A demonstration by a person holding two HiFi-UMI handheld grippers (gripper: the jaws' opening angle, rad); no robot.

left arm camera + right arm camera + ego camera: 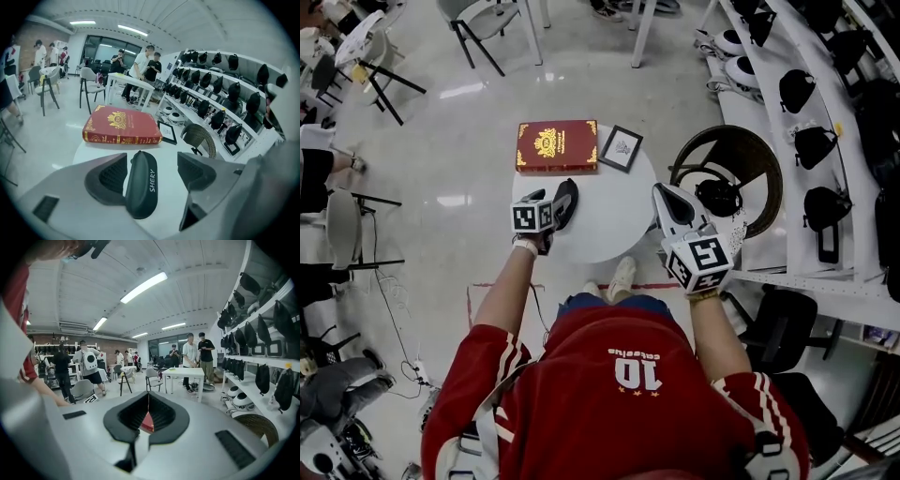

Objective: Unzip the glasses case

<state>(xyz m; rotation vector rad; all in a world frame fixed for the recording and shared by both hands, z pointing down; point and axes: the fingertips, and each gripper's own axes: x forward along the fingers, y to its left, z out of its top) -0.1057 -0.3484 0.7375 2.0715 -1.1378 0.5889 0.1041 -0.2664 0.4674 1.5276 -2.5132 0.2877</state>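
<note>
The dark glasses case (pixel 565 202) lies on the round white table (pixel 609 225), toward its left edge, on the near side of the red book (pixel 557 145) and the small picture frame (pixel 621 148). The left gripper (pixel 548 220) has its 2 jaws spread wide around the case, which sits beside the left jaw and clear of the other. The right gripper (pixel 666 197), its jaws pressed together on nothing, hangs over the table's right edge.

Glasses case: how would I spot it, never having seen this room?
Find the round white table. Nearer the person than the red book and frame, between the open left tongs, lies the glasses case. It alone is dark and rounded, printed SHERY.
</note>
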